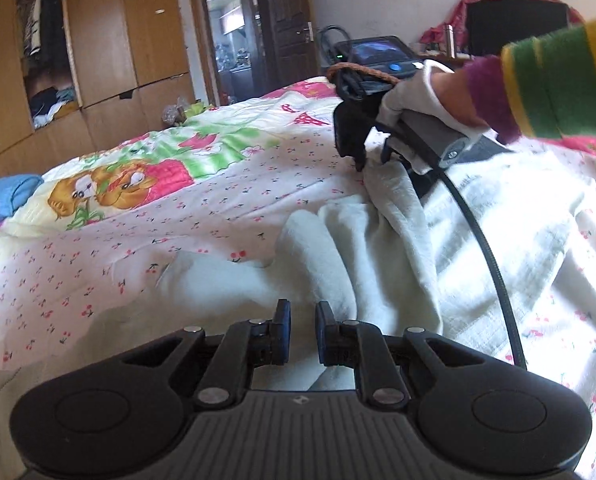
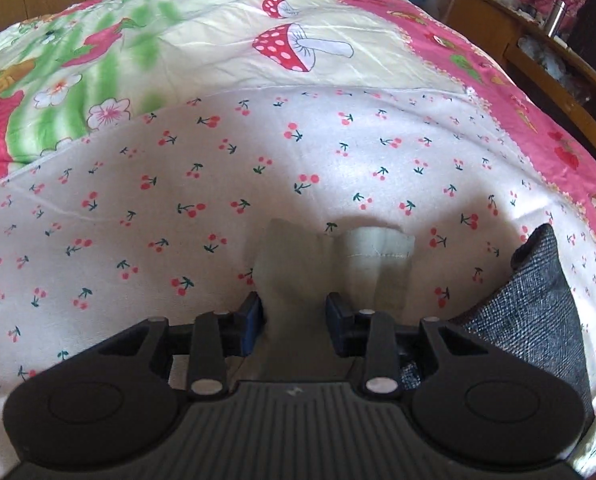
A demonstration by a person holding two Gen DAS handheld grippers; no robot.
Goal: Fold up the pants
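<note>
White pants (image 1: 397, 240) lie rumpled on the cherry-print sheet (image 1: 98, 264) of a bed. In the left wrist view, my left gripper (image 1: 303, 330) sits at the near end of the pants. Its jaws are almost together, with white cloth pinched between them and folds running into it. Farther off, a gloved hand (image 1: 413, 100) holds my right gripper (image 1: 371, 160) with its tips down on the pants' far edge. In the right wrist view, my right gripper (image 2: 296, 320) stands open over a stitched hem (image 2: 373, 250). Loose white cloth lies between its fingers.
A cartoon-print quilt (image 2: 258, 24) covers the far half of the bed. Dark grey fabric (image 2: 545, 304) lies close to the right gripper. A wooden bed frame (image 2: 537, 64) runs along the right side. A wardrobe (image 1: 110, 40), an open doorway (image 1: 234, 40) and a black device (image 1: 373, 56) stand beyond.
</note>
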